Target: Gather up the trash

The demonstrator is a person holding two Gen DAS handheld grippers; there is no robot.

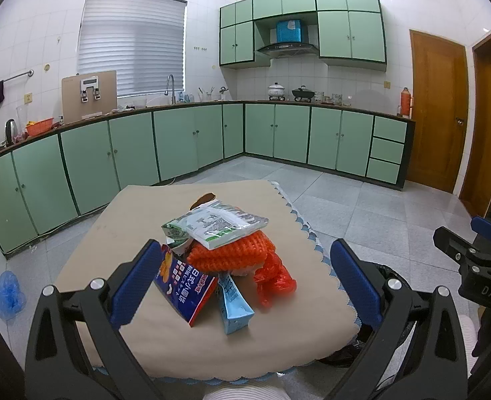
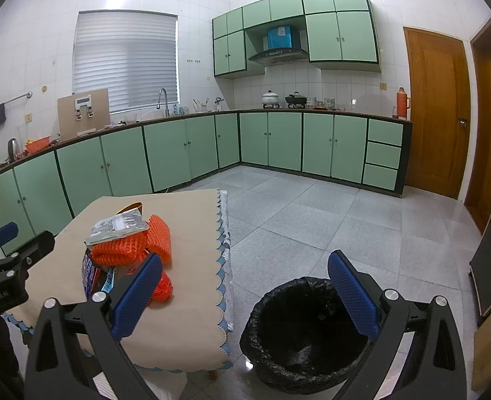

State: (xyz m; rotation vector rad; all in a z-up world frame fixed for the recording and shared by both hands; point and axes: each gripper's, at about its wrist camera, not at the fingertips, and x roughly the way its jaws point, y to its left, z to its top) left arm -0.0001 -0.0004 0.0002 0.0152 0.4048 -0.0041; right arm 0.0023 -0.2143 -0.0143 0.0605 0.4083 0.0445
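Note:
A pile of trash lies on a small table with a beige cloth point(image 1: 112, 226): a blue and red snack box point(image 1: 182, 283), a light blue carton point(image 1: 233, 303), orange foam netting point(image 1: 235, 250), a red plastic bag point(image 1: 273, 280) and a white-green wrapper point(image 1: 222, 221) on top. My left gripper point(image 1: 245, 283) is open and empty, just in front of the pile. My right gripper point(image 2: 245, 296) is open and empty, above the black-lined trash bin point(image 2: 298, 333) standing on the floor to the right of the table point(image 2: 192, 233). The pile point(image 2: 128, 243) shows in the right wrist view too.
Green kitchen cabinets point(image 1: 178, 140) line the far walls. A wooden door point(image 1: 435, 110) stands at right. A blue plastic bag point(image 1: 7, 291) lies on the tiled floor left of the table. Open tiled floor point(image 2: 312, 213) lies beyond the bin.

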